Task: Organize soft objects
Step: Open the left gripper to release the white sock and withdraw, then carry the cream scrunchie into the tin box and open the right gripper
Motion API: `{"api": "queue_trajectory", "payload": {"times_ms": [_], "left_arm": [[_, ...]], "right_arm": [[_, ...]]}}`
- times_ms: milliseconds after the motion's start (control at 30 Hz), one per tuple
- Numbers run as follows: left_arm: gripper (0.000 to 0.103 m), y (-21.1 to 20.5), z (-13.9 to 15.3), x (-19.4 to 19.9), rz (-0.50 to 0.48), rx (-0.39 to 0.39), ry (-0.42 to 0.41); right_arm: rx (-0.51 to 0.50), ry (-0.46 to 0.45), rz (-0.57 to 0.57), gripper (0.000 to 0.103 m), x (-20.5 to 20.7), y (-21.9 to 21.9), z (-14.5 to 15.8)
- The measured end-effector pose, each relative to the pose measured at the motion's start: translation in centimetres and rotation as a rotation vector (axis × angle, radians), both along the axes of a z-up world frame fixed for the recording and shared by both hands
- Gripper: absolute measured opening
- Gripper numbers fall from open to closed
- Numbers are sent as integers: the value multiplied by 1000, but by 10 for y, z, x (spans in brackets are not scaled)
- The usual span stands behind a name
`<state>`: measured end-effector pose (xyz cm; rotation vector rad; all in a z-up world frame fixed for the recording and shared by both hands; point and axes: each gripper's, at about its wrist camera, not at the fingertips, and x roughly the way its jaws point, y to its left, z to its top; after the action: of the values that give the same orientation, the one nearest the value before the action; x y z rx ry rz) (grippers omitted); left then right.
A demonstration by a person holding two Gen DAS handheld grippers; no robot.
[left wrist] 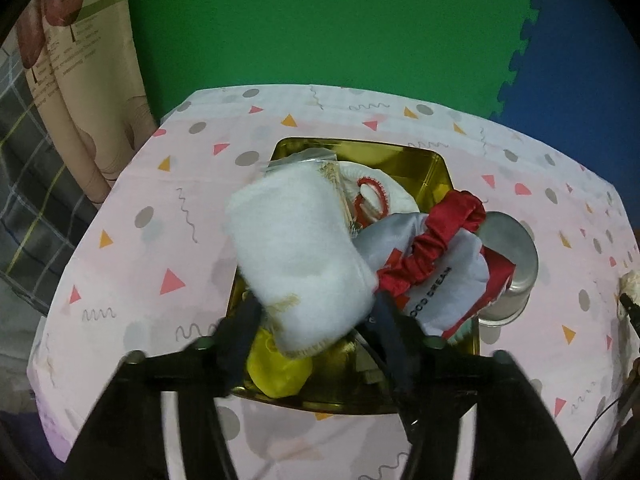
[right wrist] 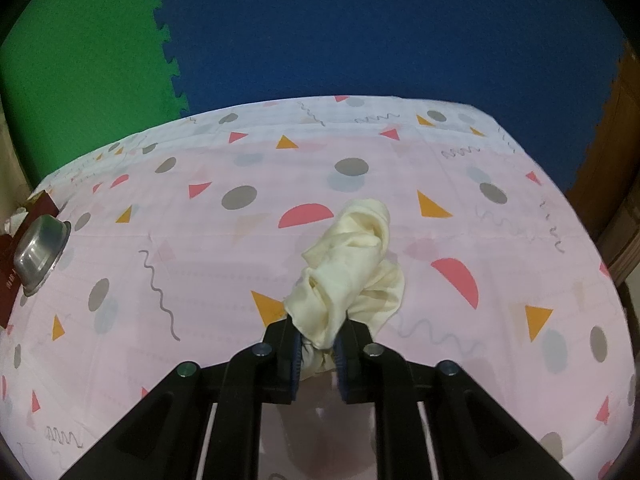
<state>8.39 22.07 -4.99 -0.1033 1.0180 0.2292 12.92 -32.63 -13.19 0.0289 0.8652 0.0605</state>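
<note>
A gold tin box (left wrist: 436,168) stands on the pink patterned tablecloth (left wrist: 168,208), filled with soft things. A rolled white towel (left wrist: 296,248) lies on top of the pile, its near end between the fingers of my left gripper (left wrist: 316,316), which stand open on either side of it. Beside it are a grey sleep mask (left wrist: 440,280), a red scrunchie (left wrist: 444,232), a white face mask with red loops (left wrist: 372,196) and something yellow (left wrist: 280,368). My right gripper (right wrist: 316,344) is shut on a crumpled cream cloth (right wrist: 352,264) that rests on the table.
A steel bowl (left wrist: 508,248) stands just right of the tin; it shows at the left edge of the right wrist view as the steel bowl (right wrist: 40,252), next to a dark red flat thing (right wrist: 40,204). Green and blue foam mats cover the floor beyond the table.
</note>
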Motion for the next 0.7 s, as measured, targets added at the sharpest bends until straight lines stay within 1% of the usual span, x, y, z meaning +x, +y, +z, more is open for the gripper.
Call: {"api": "queue_trajectory", "payload": {"times_ms": [100,267,367,433,567,633,700], "left_arm": [[65,-2,-2,-7,-13,16,-13],[70,-6,-1,-21,-38,53,-49],[71,-5,3,-32,-35,31,-77],[72,-5,9,-42,-15,25,-107],[80,-6,19,-62,28,49,-165],[82,-6,23,-72,45,60,-189],[82,-6,24,-79,58,74,-196]], "right_arm": [[-35,-20,15,12,-2,11,6],[-10,-32,54,11,-4,35,20],[25,-41,103,11,-5,59,35],[54,-54,149,11,-7,81,48],[90,-72,263,11,-7,134,70],[106,-83,327,11,-8,165,80],[122,-89,389,11,-9,198,90]]}}
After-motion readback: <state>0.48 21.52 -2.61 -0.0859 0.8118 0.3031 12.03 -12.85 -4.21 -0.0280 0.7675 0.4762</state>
